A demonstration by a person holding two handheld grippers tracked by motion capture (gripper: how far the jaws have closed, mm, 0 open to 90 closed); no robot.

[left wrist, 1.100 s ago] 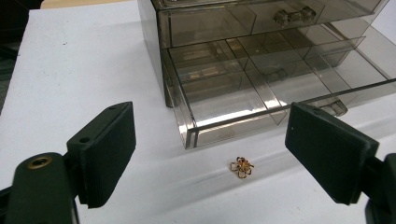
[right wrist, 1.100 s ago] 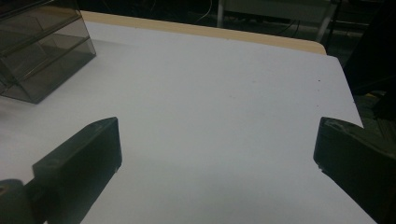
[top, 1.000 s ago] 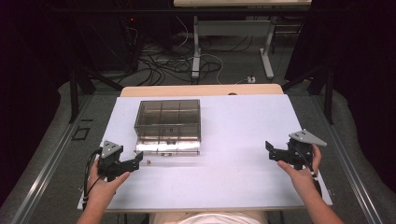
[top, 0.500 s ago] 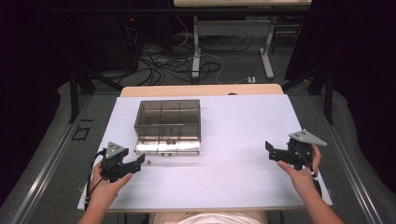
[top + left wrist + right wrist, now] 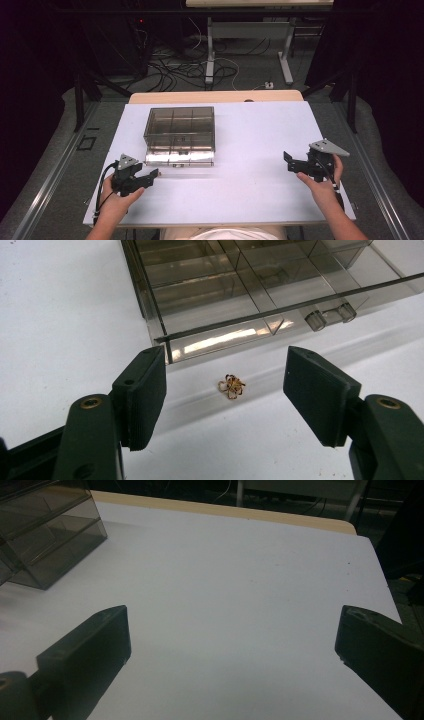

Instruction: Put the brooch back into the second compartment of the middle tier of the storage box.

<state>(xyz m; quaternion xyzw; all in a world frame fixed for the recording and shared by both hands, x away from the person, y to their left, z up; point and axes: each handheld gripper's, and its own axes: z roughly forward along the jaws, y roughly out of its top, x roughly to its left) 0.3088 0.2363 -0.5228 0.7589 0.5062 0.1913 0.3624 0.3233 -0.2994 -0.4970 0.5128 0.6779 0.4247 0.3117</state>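
**Left gripper closing in on a tiny gold trinket beside the organizer box**

The left gripper [image 5: 225, 390] is hovering near the table's front-left corner, its jaws partly open and narrowing, with nothing pinched between them yet. Ahead of them, a small gold wire trinket [image 5: 231, 386], flower-like with thin loops, is lying on the white table [image 5: 250, 190], just in front of the smoky translucent plastic organizer box [image 5: 180, 135], which is sitting left of centre toward the table's back edge. The right gripper [image 5: 300, 165] is resting near the front-right corner, jaws spread wide and holding nothing.

The trinket is looking slight and springy, and the table sheet smooth. Flat, ribbed rubbery pads closing on something so small could be flicking it sideways or sliding over it, and a grip taken too high would likely be missing it altogether. The box's hard front wall and clear latch tabs are standing close behind, so a forward push might be knocking the trinket against or under that edge.
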